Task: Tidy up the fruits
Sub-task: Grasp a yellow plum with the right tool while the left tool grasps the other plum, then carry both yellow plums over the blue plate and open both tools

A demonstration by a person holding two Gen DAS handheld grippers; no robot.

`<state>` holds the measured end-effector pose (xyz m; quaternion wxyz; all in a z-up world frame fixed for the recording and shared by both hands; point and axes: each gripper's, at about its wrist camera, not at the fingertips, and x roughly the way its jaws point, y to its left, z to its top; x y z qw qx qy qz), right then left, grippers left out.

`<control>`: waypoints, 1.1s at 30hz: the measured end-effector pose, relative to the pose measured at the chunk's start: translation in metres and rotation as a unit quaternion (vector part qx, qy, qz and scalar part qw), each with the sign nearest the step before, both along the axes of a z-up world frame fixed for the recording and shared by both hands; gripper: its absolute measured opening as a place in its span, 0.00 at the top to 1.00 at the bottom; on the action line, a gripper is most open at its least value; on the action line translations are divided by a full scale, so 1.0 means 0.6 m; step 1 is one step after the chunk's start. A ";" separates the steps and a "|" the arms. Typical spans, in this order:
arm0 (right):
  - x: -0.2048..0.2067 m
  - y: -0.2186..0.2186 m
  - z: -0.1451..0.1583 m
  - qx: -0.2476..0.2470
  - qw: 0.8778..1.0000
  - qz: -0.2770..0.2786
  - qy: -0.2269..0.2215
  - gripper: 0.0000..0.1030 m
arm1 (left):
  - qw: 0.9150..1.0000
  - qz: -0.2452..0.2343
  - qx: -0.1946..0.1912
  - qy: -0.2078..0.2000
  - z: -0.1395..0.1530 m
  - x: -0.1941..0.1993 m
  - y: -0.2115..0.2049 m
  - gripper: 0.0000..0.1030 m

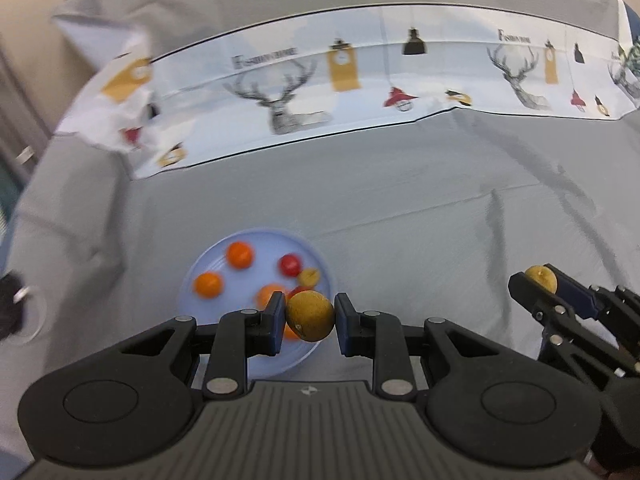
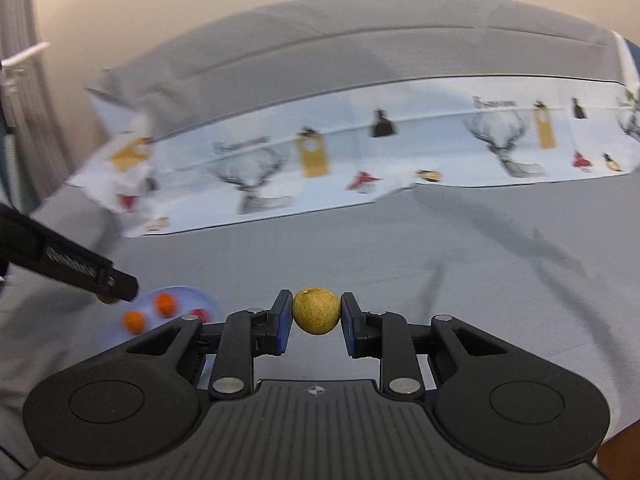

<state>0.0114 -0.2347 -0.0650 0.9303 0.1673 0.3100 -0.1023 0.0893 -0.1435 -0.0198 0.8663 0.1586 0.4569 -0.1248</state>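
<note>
Both grippers clamp tan fruit: my left gripper (image 1: 309, 317) pinches one fruit (image 1: 310, 315) above the blue plate (image 1: 256, 362); my right gripper (image 2: 316, 312) pinches another (image 2: 316, 311). Only the left view shows the whole plate.

My left gripper (image 1: 310, 317) hid part of the plate (image 1: 256, 240) and an orange fruit (image 1: 269, 295). In my right view the plate (image 2: 188, 292) was blurred and half covered.
</note>
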 end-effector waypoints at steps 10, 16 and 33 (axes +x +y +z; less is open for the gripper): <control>-0.056 0.140 0.075 -0.011 0.995 0.098 -0.006 0.74 | 0.997 0.065 -0.029 -0.007 0.034 -0.094 0.163 0.72; -0.082 0.217 0.085 -0.041 0.988 0.148 0.007 0.74 | 0.996 0.081 -0.041 -0.010 0.034 -0.145 0.214 0.72; -0.112 0.256 0.111 -0.082 0.984 0.158 -0.007 0.74 | 0.992 0.101 -0.070 -0.022 0.039 -0.196 0.266 0.72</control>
